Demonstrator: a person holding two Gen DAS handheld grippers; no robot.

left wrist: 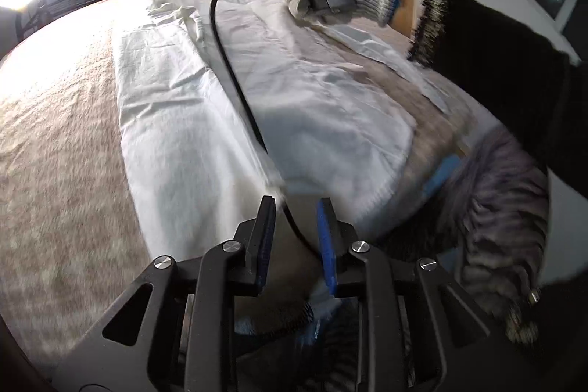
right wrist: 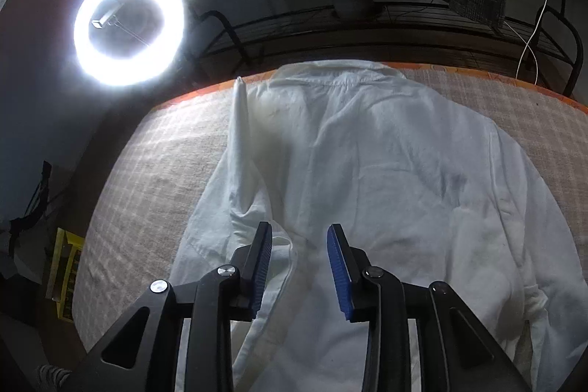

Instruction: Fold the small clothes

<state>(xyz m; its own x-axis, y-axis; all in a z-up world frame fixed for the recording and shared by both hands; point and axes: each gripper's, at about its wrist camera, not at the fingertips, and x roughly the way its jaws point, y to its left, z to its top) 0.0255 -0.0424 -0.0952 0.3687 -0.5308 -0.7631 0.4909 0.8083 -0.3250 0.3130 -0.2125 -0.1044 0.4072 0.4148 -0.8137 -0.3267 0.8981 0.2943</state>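
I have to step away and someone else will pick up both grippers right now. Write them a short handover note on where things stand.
Left gripper: jaws slightly apart, nothing pinched; a black cable runs between them, over the near edge of the shirt.
Right gripper: jaws apart, empty, above the shirt's lower part.
White shirt: lies flat on the checked table cover, collar at the far edge.
Done: one side with its sleeve looks folded inward.
Left: the other side appears unfolded, then probably the lengthwise fold. Mind the cable.
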